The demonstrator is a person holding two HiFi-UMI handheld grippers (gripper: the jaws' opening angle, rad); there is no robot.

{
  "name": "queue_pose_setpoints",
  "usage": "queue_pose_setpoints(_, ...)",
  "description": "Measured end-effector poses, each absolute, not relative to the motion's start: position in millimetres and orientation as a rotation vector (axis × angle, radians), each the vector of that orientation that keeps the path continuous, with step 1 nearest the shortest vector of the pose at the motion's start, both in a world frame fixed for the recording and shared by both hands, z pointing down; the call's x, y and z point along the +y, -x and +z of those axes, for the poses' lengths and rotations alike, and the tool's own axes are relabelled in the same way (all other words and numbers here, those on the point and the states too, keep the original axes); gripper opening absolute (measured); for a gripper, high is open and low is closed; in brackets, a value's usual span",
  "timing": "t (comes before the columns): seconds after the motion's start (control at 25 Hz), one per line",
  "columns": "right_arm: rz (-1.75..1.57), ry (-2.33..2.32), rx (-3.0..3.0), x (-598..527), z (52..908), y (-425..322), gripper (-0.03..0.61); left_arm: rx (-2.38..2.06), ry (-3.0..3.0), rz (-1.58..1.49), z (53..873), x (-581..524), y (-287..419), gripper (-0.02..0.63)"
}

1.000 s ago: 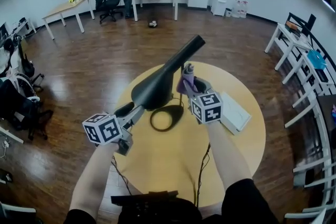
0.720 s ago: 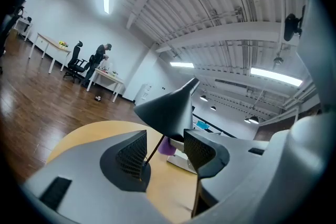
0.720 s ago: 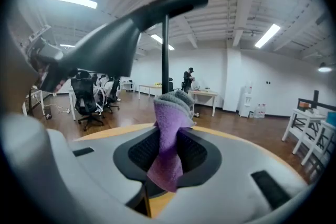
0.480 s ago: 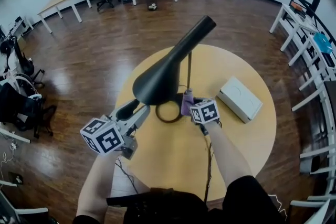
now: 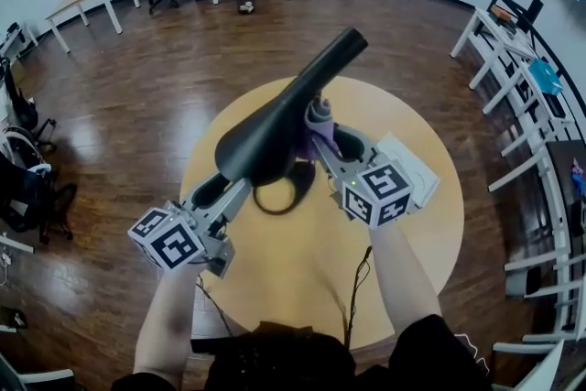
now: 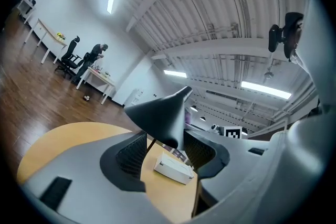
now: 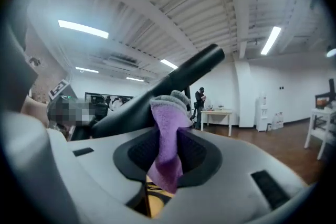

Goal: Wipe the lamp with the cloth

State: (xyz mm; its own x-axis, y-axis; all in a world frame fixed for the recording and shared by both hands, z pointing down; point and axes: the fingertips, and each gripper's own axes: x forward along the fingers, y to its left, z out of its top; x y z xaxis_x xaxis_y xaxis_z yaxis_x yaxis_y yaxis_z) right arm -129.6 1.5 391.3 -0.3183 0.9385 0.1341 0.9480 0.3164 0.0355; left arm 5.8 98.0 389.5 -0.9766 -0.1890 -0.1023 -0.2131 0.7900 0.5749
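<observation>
A black lamp with a long cone shade (image 5: 275,128) stands on the round wooden table (image 5: 403,243); its ring base (image 5: 275,197) lies under the shade. My left gripper (image 5: 220,190) reaches in from the lower left, shut on the wide rim of the shade (image 6: 160,115). My right gripper (image 5: 322,135) comes from the right, shut on a purple cloth (image 5: 316,116). The cloth (image 7: 167,139) stands up between the pads and presses on the right side of the shade's narrow part (image 7: 194,68).
A white box (image 5: 423,174) lies on the table to the right, partly hidden behind my right gripper. A black cable (image 5: 357,275) runs over the table's near edge. White desks (image 5: 513,59) line the right wall. Desks, chairs and a person stand far back.
Half a second ago the right gripper and cloth were low by the lamp's base; now they are up against the shade's narrow part. The left gripper has barely moved.
</observation>
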Motion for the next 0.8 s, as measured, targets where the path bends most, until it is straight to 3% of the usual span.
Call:
queue_pose_setpoints(0.36, -0.897, 1.714, -2.595, 9.4, 385.1, 111.7, 0.092, 2.973, 0.358, 0.94, 390.7, 91.1, 9.4, 0.206)
queue_pose_setpoints(0.8, -1.152, 1.84, -2.428, -4.4, 427.5, 51.2, 0.092, 2.905, 0.342, 0.994, 393.7, 106.7, 10.2, 0.206)
